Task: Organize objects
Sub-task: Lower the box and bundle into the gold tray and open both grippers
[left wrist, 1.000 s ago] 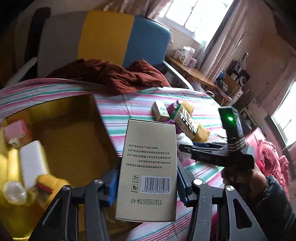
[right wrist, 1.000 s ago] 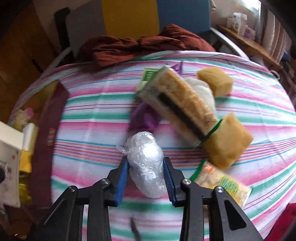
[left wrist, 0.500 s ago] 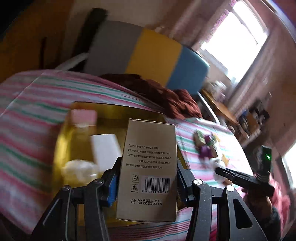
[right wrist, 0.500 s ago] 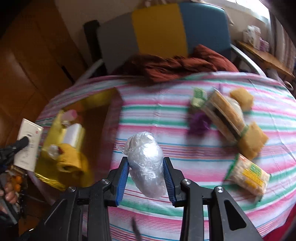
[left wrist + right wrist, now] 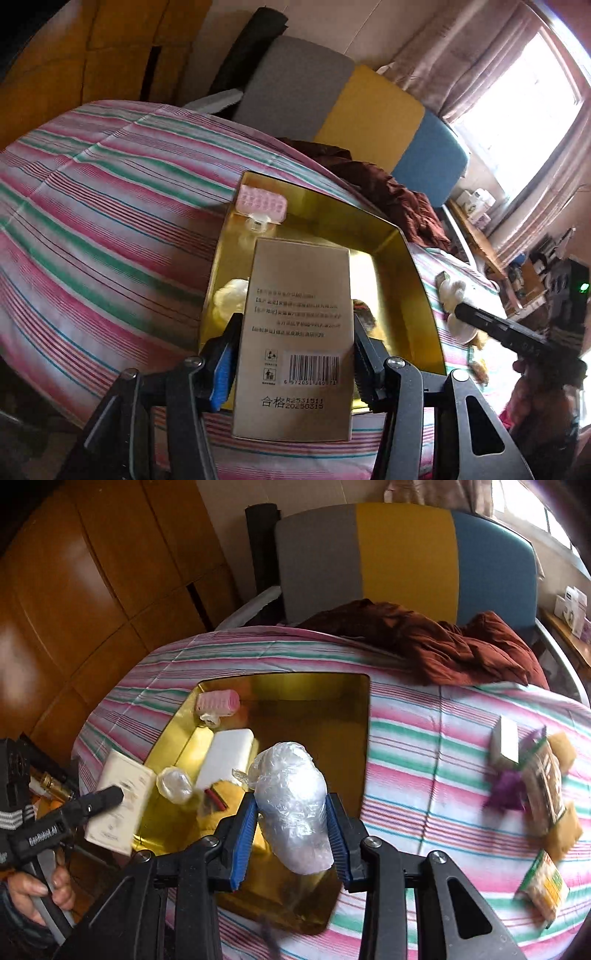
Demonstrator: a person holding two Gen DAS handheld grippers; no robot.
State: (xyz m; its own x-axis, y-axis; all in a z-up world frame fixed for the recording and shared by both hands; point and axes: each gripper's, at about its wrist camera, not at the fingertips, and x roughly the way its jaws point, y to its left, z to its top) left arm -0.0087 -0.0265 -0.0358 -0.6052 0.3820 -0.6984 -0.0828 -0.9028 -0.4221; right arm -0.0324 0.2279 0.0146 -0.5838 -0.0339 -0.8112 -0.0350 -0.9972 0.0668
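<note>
The left gripper [image 5: 293, 360] holds a beige carton [image 5: 295, 339] upright at lower centre of the left wrist view, above the gold tray [image 5: 417, 273]. Its jaws have just been opening, yet the carton remains between them with both pads against its sides.

The right gripper [image 5: 291, 836] is clenched on a clear plastic-wrapped bundle [image 5: 291, 805] at lower centre of the right wrist view, over the near right part of the tray.

The tray sits on the striped counter [image 5: 424, 746]. It contains a pink item [image 5: 218, 701] at its far left corner, a white block [image 5: 227, 757] and a yellow item [image 5: 225, 794].

At the right of the right wrist view, a pile of packets [image 5: 543, 786] lies on the counter, well apart from the tray.
</note>
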